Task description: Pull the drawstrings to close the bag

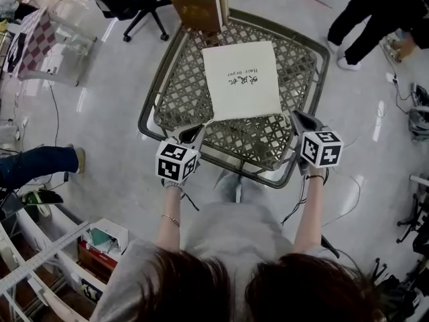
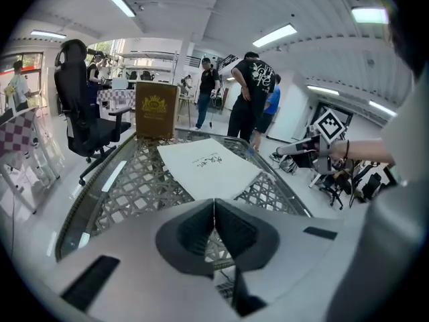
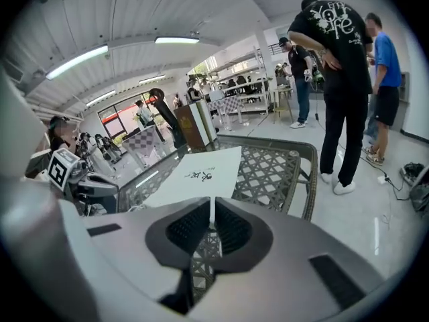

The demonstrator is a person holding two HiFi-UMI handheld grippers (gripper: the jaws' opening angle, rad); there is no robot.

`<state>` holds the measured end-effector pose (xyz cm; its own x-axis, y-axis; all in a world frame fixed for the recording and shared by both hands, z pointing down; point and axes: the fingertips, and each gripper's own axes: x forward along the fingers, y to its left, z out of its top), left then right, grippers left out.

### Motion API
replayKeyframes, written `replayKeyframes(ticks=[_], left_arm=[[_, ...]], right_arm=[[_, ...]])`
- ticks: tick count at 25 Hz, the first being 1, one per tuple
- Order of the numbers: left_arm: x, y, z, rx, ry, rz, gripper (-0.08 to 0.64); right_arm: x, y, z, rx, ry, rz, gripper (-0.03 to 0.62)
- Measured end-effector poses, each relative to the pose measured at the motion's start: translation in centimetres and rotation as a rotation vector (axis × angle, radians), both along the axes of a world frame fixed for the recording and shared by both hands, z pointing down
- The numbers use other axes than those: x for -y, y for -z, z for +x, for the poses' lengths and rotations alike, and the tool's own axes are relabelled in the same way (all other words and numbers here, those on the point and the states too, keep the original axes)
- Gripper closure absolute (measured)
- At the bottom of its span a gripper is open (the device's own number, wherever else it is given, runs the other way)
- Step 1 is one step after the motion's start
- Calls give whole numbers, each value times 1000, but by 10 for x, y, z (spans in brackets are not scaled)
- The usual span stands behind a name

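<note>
My left gripper (image 1: 193, 134) and right gripper (image 1: 299, 121): jaws clenched. Flat white cloth bag (image 1: 241, 80) on glass-covered lattice tabletop (image 1: 181, 79); drawstrings indistinct.

A lattice-weave table (image 1: 181, 86) carries a flat white bag (image 1: 241, 79) and, at its far edge, a brown box (image 1: 198, 9)

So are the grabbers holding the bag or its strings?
No, nothing is held. The left gripper and right gripper are both shut and empty; the bag lies flat on the table ahead of them.

Print on the bag (image 1: 241, 102) seems to read "Hair Dryer".
</note>
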<state>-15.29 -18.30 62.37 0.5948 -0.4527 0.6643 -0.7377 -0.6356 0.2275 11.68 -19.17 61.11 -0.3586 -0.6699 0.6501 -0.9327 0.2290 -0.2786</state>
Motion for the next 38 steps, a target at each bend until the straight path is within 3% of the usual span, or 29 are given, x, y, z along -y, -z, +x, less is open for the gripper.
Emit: replayKeyframes(ticks=[3, 6, 12, 15, 20, 26, 38], left_arm=[[1, -14, -1, 30, 5, -20, 534], [4, -24, -1, 50, 5, -34, 534], [9, -38, 0, 91, -32, -42, 531], [13, -44, 2, 103, -37, -37, 459], [13, -59, 7, 147, -98, -37, 430], [15, -76, 17, 196, -176, -34, 420], [15, -95, 22, 261, -216, -55, 422]], right_arm=[[0, -15, -4, -16, 53, -39, 563], [0, -30, -3, -33, 85, -80, 480], [0, -52, -4, -84, 158, -117, 459], [1, -61, -4, -134, 218, -138, 445], [-2, -80, -4, -209, 295, -179, 433], [-1, -92, -4, -281, 330, -199, 425], [-1, -101, -8, -306, 341, -222, 436]])
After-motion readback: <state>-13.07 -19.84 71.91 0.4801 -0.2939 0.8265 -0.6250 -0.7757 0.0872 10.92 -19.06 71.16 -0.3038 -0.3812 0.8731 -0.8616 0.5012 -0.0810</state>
